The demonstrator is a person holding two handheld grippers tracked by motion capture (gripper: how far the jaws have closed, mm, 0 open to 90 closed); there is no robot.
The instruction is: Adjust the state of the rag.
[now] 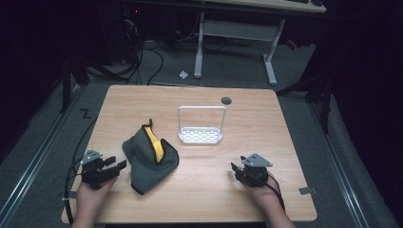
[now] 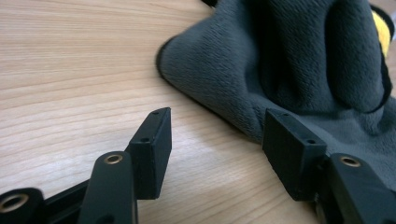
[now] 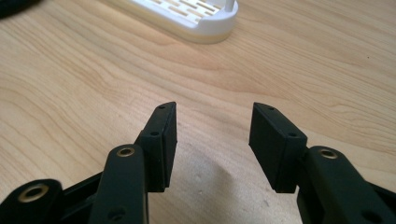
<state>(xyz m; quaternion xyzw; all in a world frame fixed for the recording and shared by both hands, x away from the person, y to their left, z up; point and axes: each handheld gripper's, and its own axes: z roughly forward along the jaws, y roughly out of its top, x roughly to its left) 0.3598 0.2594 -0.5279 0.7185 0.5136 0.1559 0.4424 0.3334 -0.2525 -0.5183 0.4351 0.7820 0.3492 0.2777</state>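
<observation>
High view: grey cloth (image 1: 149, 161) with yellow edge lies crumpled on bench (image 1: 266, 190), just beside left tool (image 1: 115, 166). We think it soft, light, floppy. Pinch near corner fold. Left tool apart; right tool (image 1: 236, 169) apart, holding nothing.

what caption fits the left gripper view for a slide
Open left claw on the wooden table, poised at the edge of a crumpled grey cloth.

Light wooden table (image 1: 199, 190), grey-and-yellow cloth (image 1: 151, 156) left of centre, white rack (image 1: 200, 135) mid-table
</observation>
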